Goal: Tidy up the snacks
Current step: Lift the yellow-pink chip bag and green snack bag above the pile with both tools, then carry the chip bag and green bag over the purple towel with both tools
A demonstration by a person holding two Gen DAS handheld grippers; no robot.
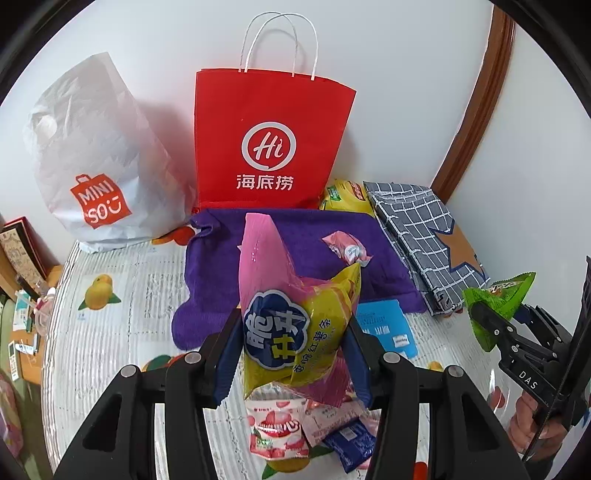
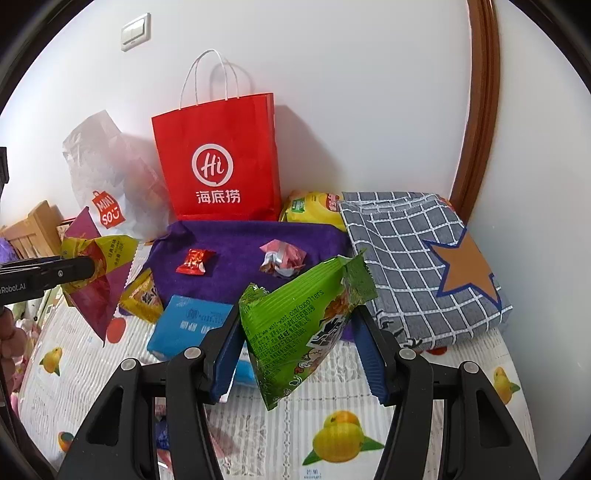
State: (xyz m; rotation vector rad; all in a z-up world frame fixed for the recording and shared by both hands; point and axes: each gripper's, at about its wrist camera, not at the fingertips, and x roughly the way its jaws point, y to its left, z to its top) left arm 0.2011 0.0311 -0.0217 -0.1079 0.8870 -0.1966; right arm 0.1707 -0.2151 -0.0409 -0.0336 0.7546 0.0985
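Snack packets: your left gripper (image 1: 291, 343) jaws clamp the pink-yellow packet (image 1: 284, 314), right gripper (image 2: 295, 343) jaws the green packet (image 2: 303, 325); both look light, crinkly, slippery, so grip mid-body.

Light switch (image 2: 136, 31) sitting on white wall; brown wooden door frame (image 2: 482, 107) curving at right; wooden furniture (image 2: 31, 230) showing at left.

Both views are bright and evenly lit. The red bag (image 1: 271, 140) casts soft shadows on the white wall (image 1: 388, 92) to its right, so light comes from the left front. The white bag (image 1: 99, 158) is washed out, nearly blown. Glare spots sit on the pink packet (image 1: 258, 254). Fisheye bending curves the door frame (image 2: 480, 110); corners go black. Edges look slightly soft.
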